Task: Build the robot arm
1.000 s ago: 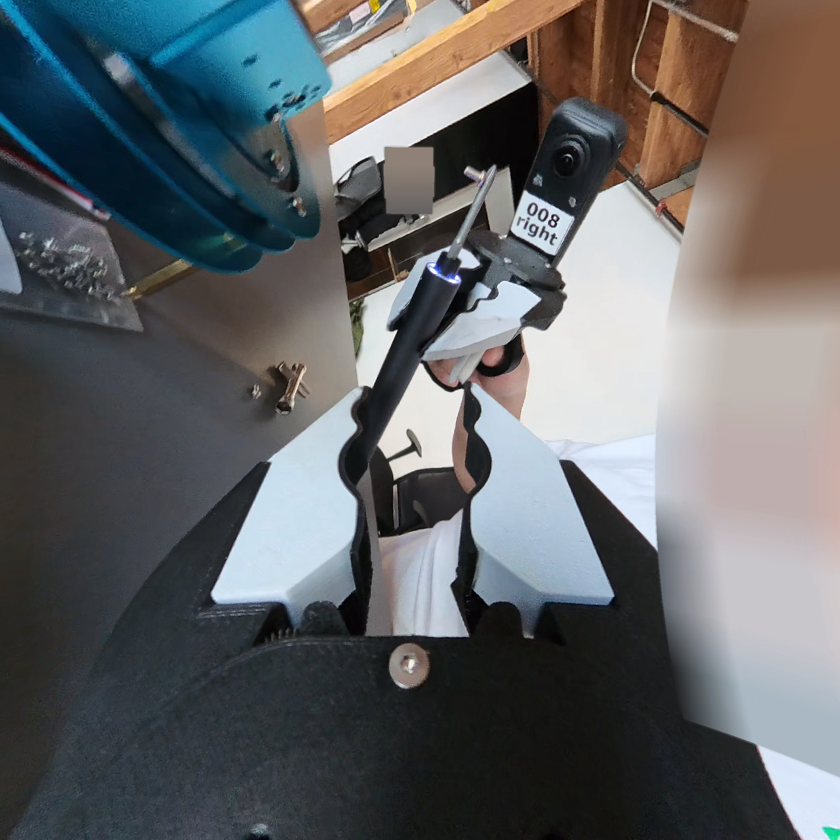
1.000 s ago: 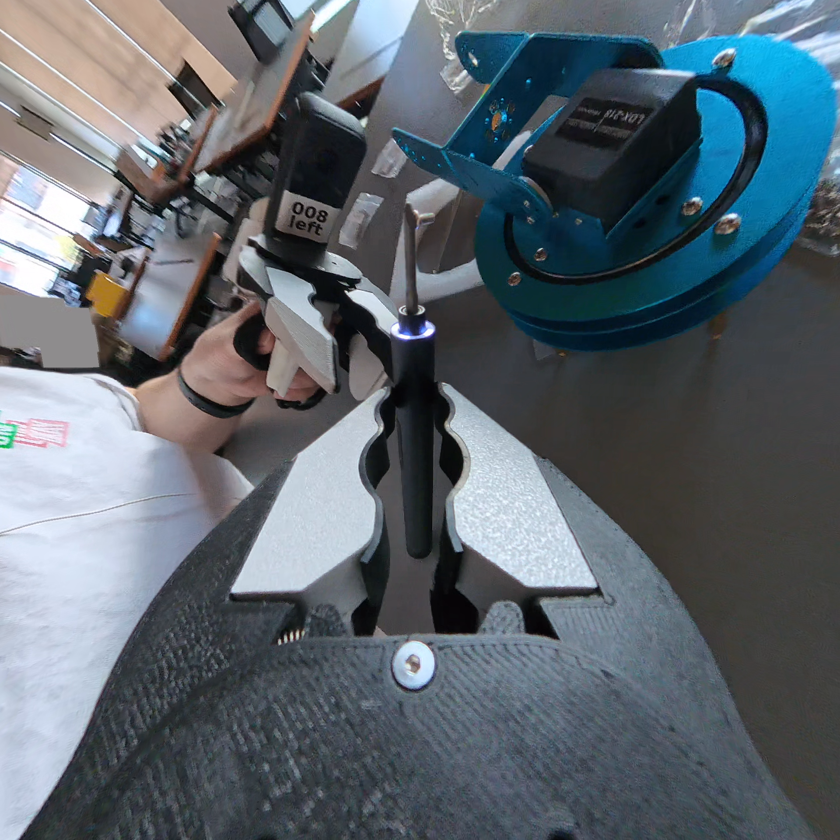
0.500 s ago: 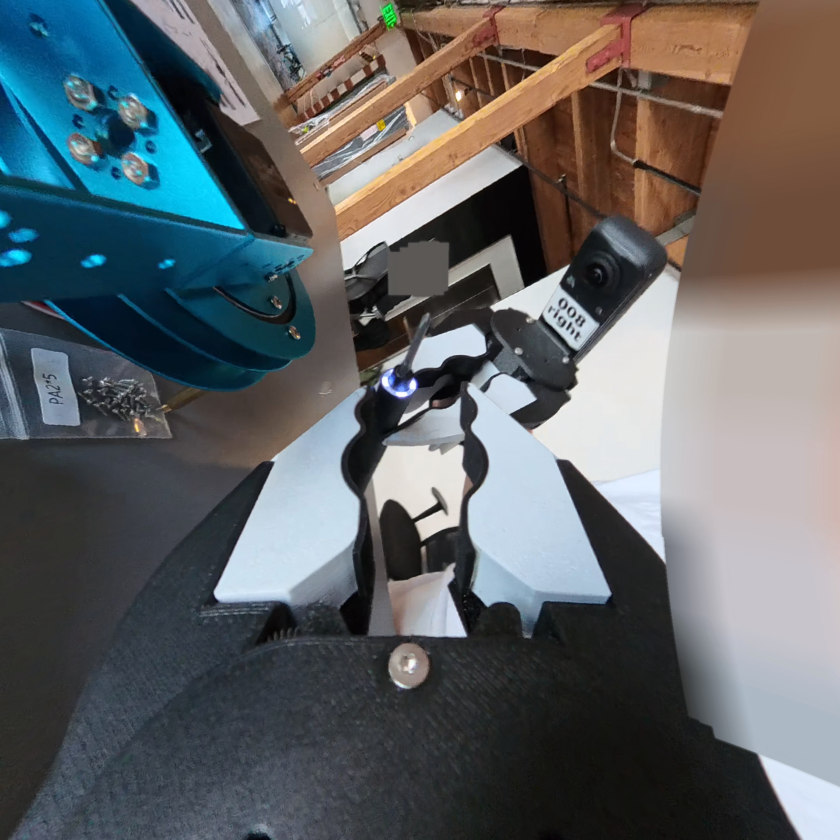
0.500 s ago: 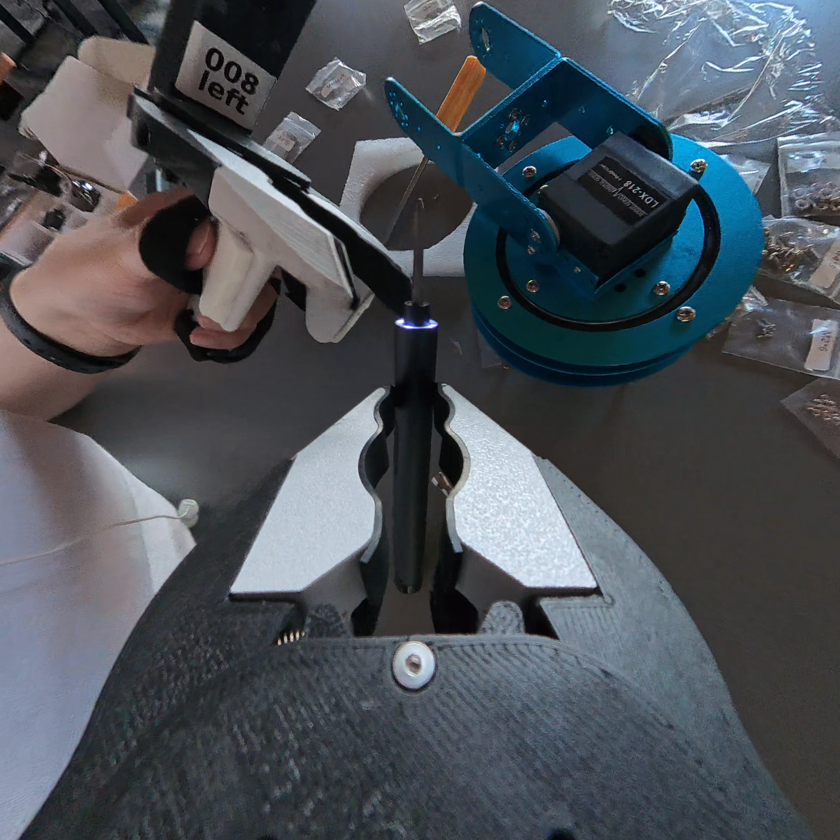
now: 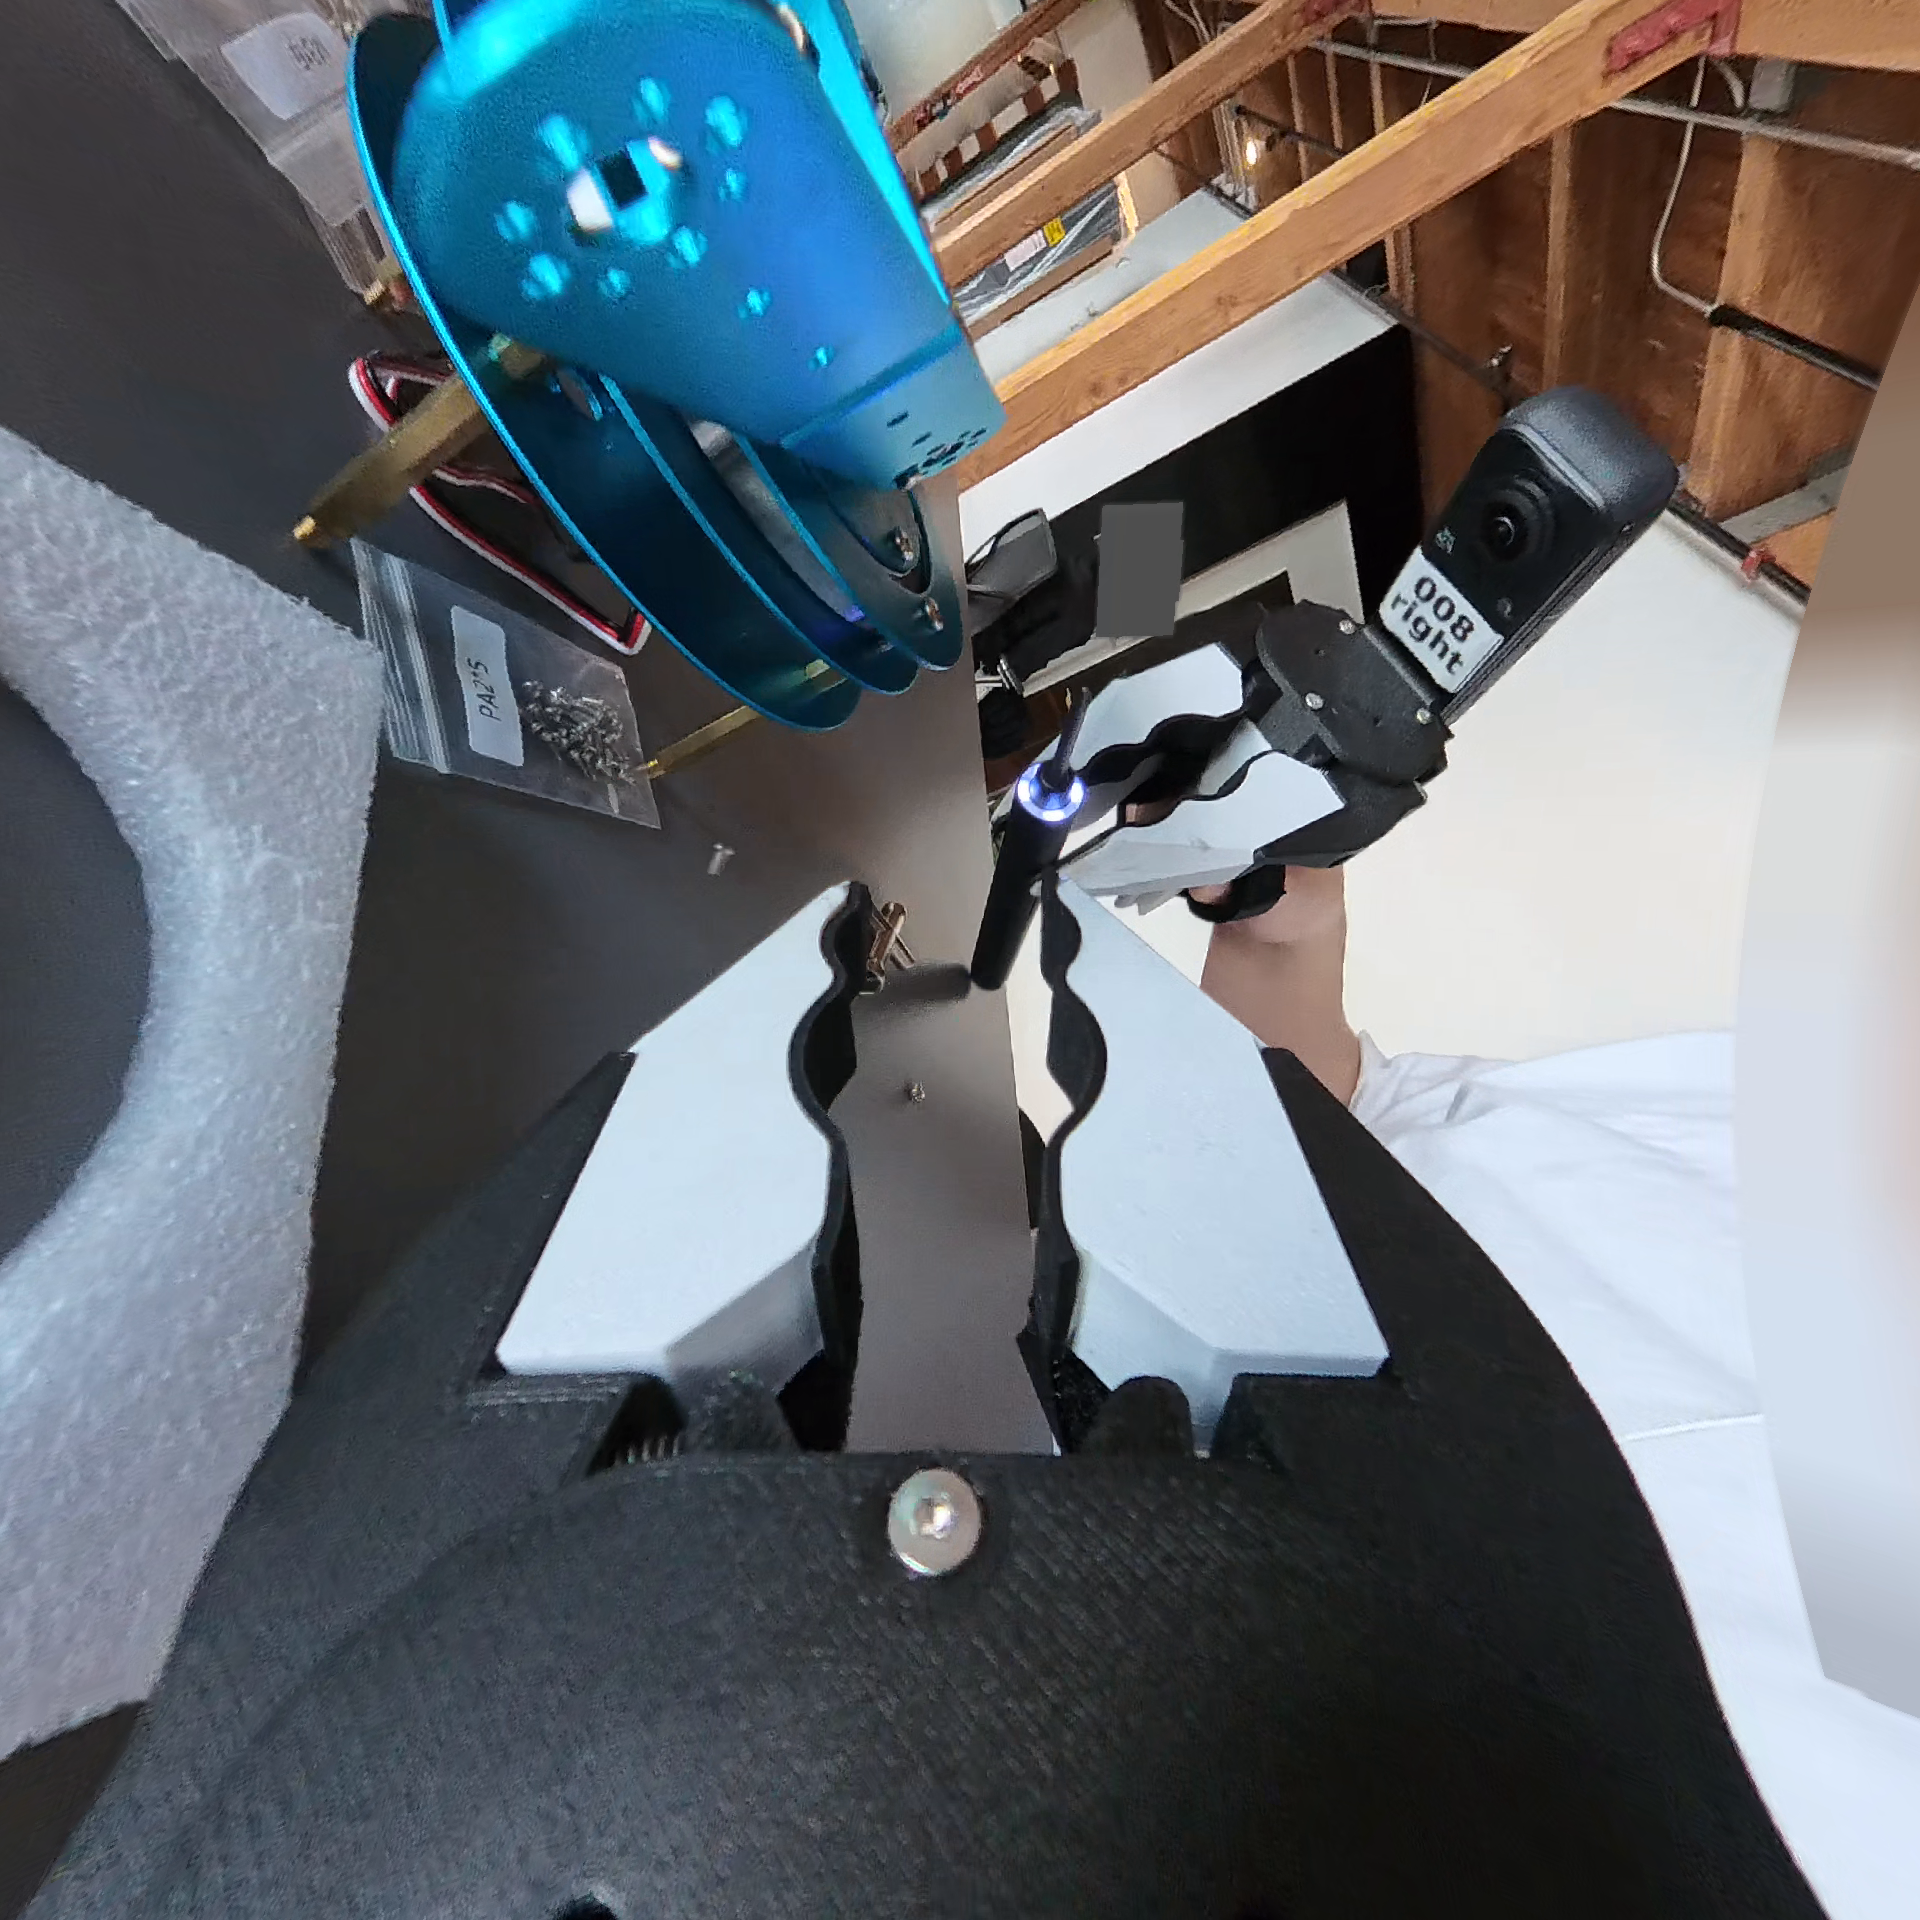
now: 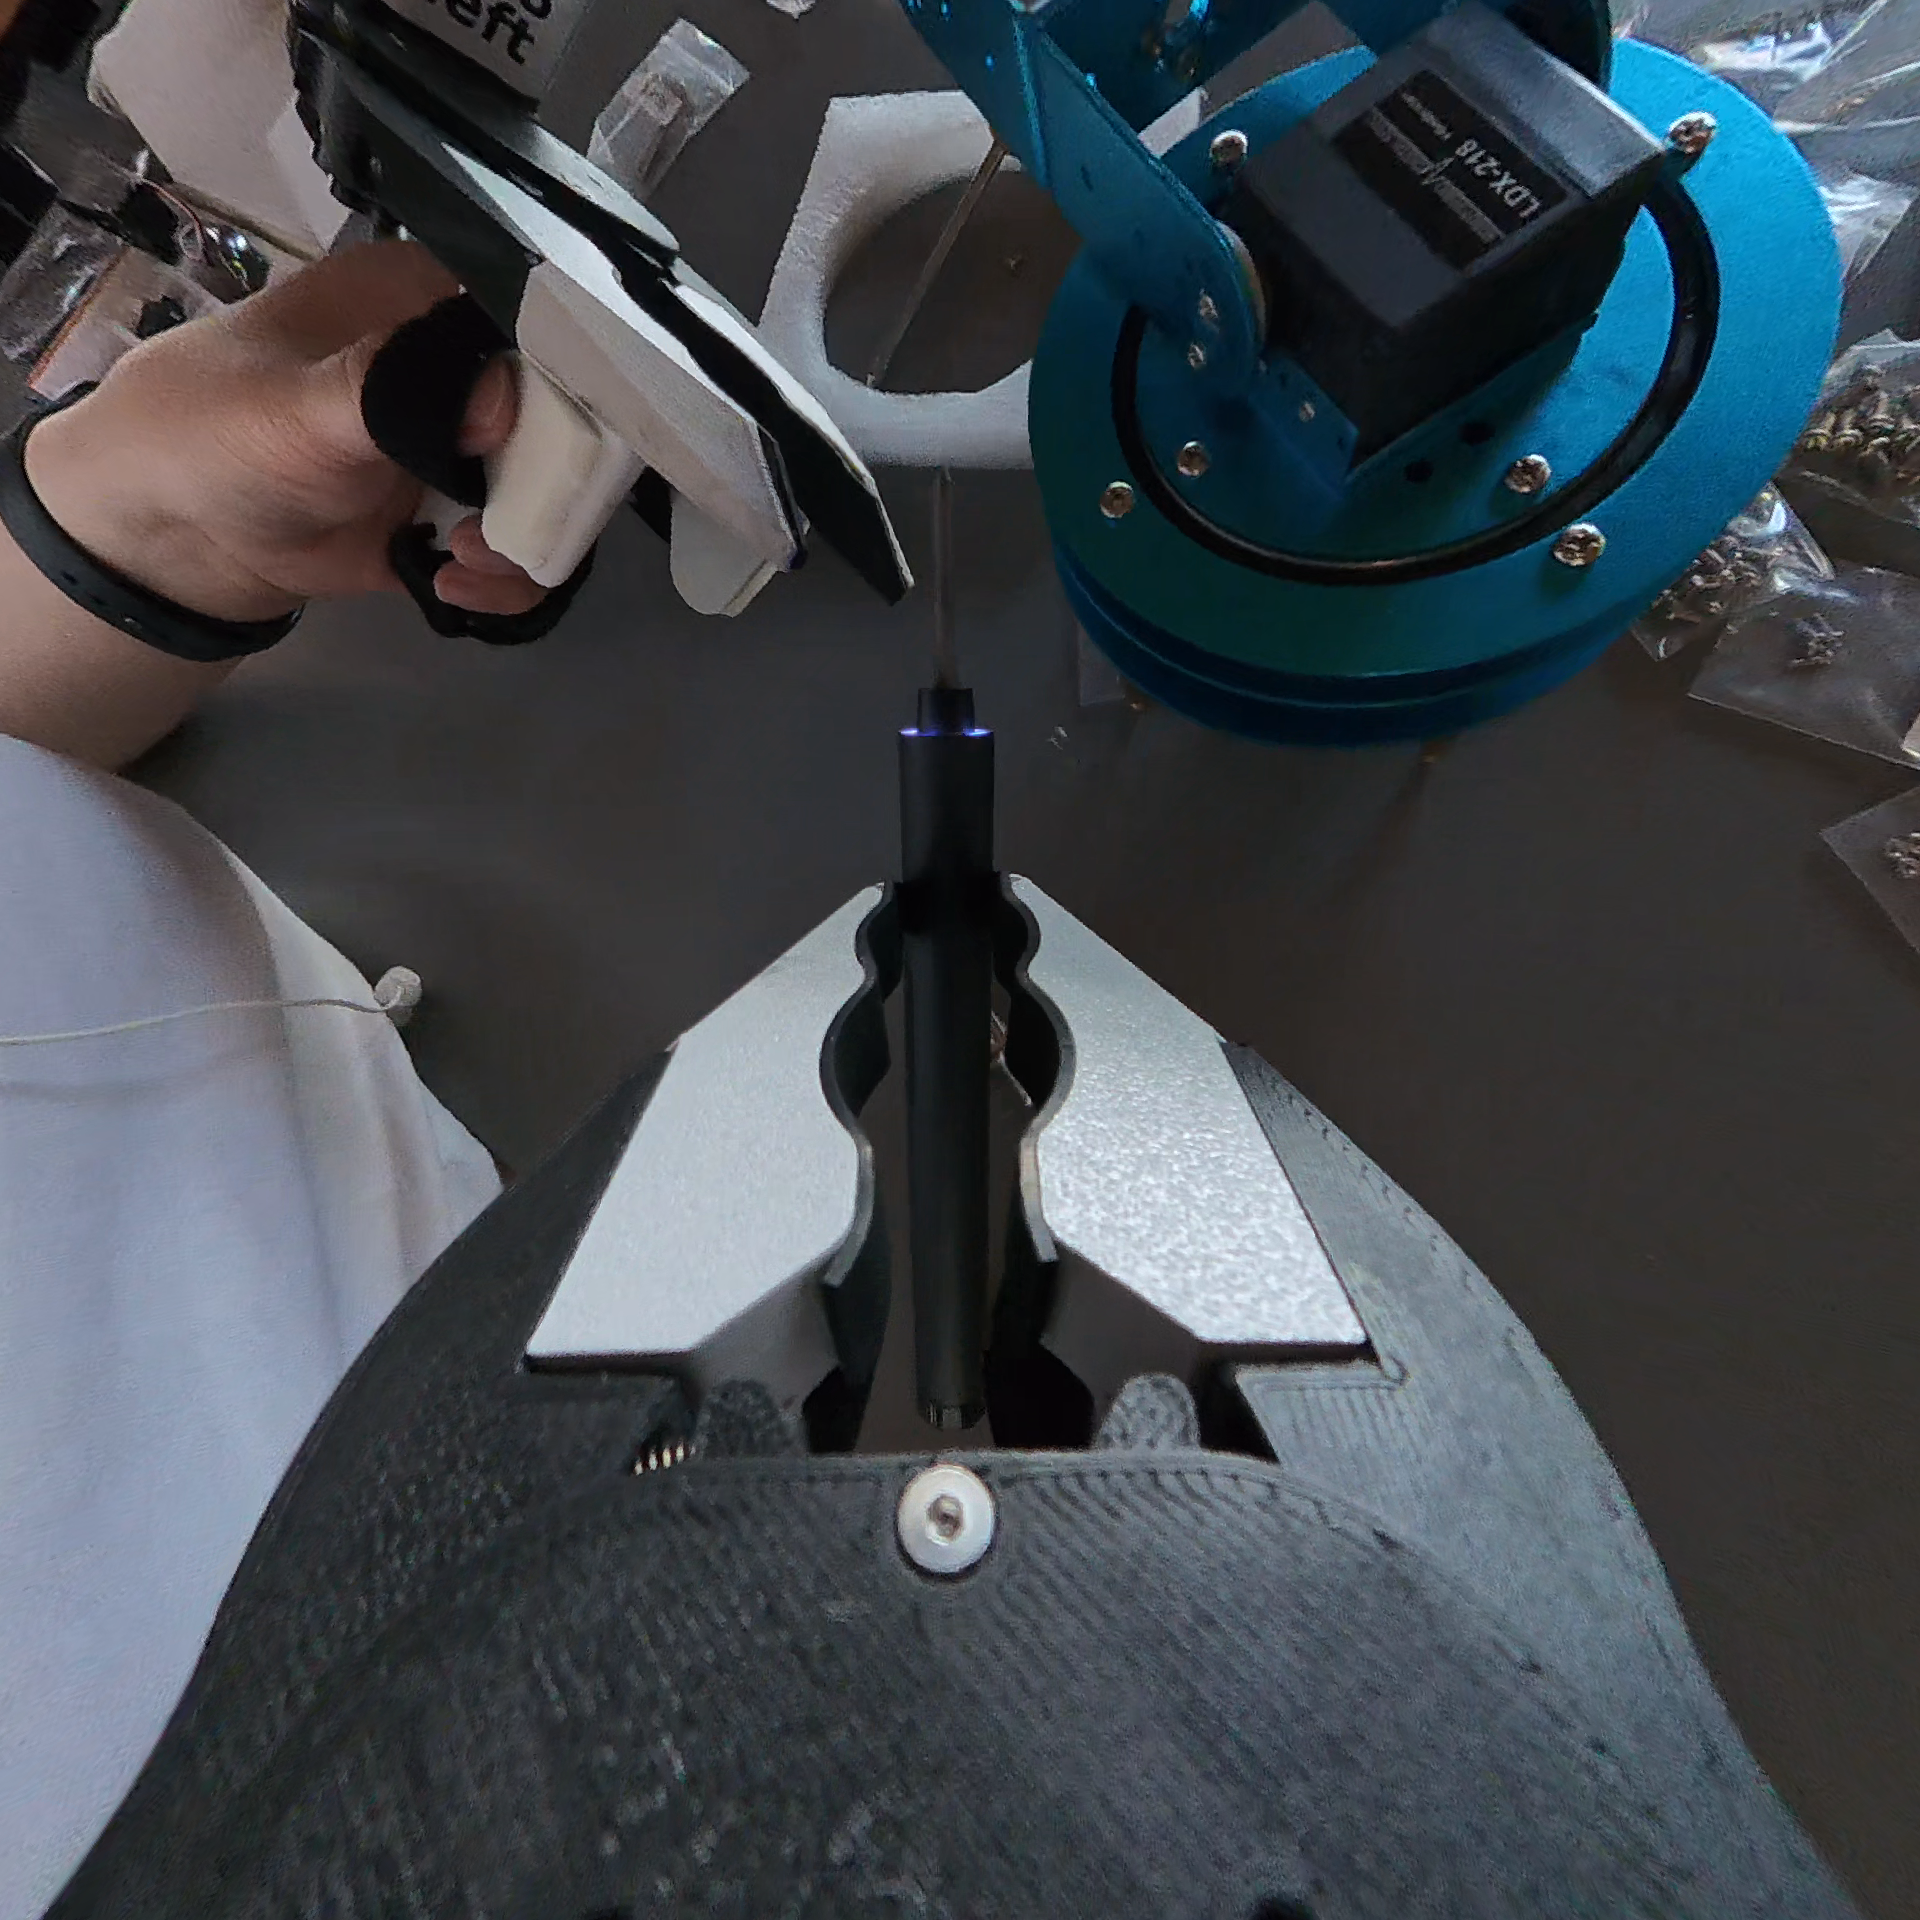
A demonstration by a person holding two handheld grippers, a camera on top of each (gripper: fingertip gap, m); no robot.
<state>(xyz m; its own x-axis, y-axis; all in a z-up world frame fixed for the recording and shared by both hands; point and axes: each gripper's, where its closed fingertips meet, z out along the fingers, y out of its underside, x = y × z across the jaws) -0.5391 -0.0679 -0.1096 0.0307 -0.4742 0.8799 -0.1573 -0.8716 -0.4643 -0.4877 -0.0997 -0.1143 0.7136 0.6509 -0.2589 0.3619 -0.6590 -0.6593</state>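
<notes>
My right gripper point(image 6: 948, 894) is shut on a black electric screwdriver point(image 6: 940, 1039) with a lit ring at its front. Its thin bit point(image 6: 943, 582) points at the dark table just left of a blue round base point(image 6: 1455, 582), which carries a black servo point(image 6: 1455, 208) and a blue bracket. My left gripper point(image 5: 948, 904) is open and empty above the table. In the right wrist view it point(image 6: 821, 582) hovers up and left of the bit, apart from it. The left wrist view shows the right gripper point(image 5: 1091, 805), the screwdriver point(image 5: 1023, 873) and the blue base point(image 5: 665, 260).
Bags of small screws lie right of the base point(image 6: 1766, 623) and under it point(image 5: 520, 696). White foam with a round cutout lies behind point(image 6: 821, 208) and at the left point(image 5: 156, 935). A loose screw point(image 5: 717, 858) and a small metal part point(image 5: 888, 935) lie on the table. A person's white shirt point(image 6: 156, 1143) is close. Spacing between my two grippers at the tips: around 7 cm.
The right gripper has tipped the screwdriver down toward the table beside the blue base. The left gripper has drawn back from the bit and swung toward the table and foam.
</notes>
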